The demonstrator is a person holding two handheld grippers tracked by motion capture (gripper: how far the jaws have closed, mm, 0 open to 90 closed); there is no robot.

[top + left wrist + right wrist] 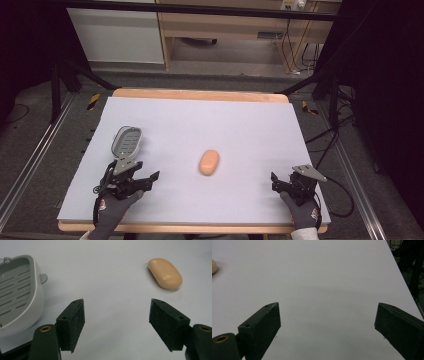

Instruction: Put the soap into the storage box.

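An orange-tan bar of soap [209, 162] lies on its own at the middle of the white table sheet [200, 120]. In the left gripper view the soap [165, 273] is ahead and to the right of the jaws. A grey slotted soap dish [127, 141] sits at the left, just beyond my left gripper [144, 174]; the dish [17, 292] has nothing in it. My left gripper [116, 315] is open and holds nothing. At the front right my right gripper [286, 179] is open over bare sheet [327, 317], with the soap's edge [213, 266] far off to its left.
The sheet covers a wooden table whose edge [200, 94] shows at the far side. Black frame legs [330, 100], cables and grey floor surround the table. Wide bare sheet lies between the two grippers and beyond the soap.
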